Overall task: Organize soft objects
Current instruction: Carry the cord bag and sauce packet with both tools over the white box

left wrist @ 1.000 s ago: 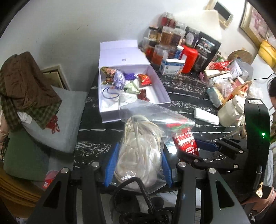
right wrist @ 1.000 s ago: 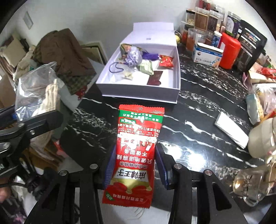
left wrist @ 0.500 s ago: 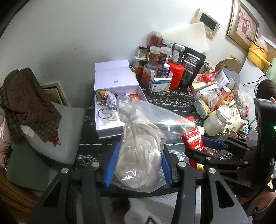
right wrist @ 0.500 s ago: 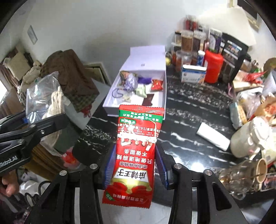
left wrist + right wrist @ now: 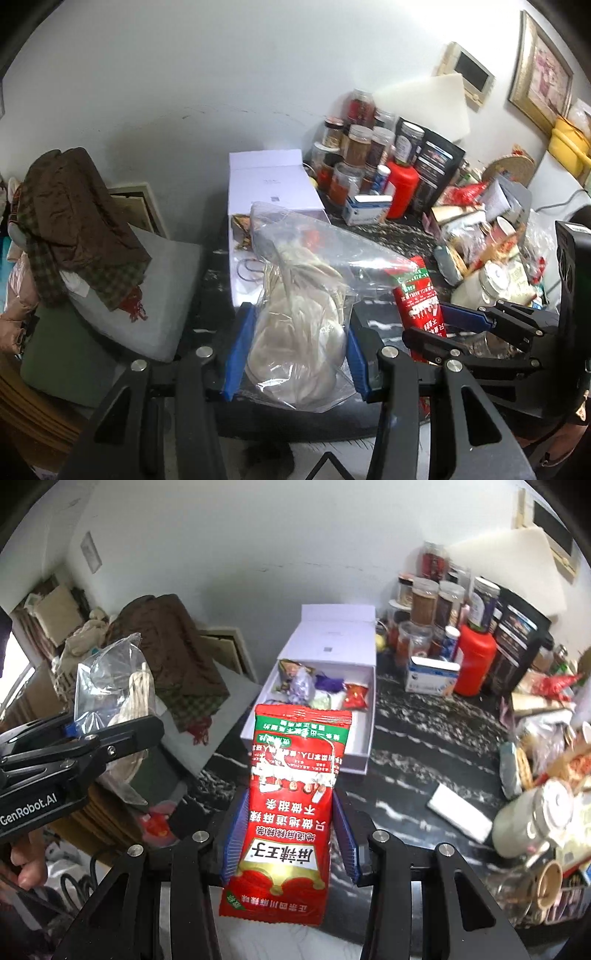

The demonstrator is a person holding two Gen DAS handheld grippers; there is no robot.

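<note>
The left gripper (image 5: 295,347) clamps the clear bag (image 5: 295,332); the right gripper (image 5: 288,834) pinches the red packet (image 5: 291,805). Best lowered one at a time into the white box (image 5: 364,746) at twelve o'clock.

Bare marble tabletop (image 5: 413,775) before open white box (image 5: 364,716); jars (image 5: 424,605) crowd right.
</note>
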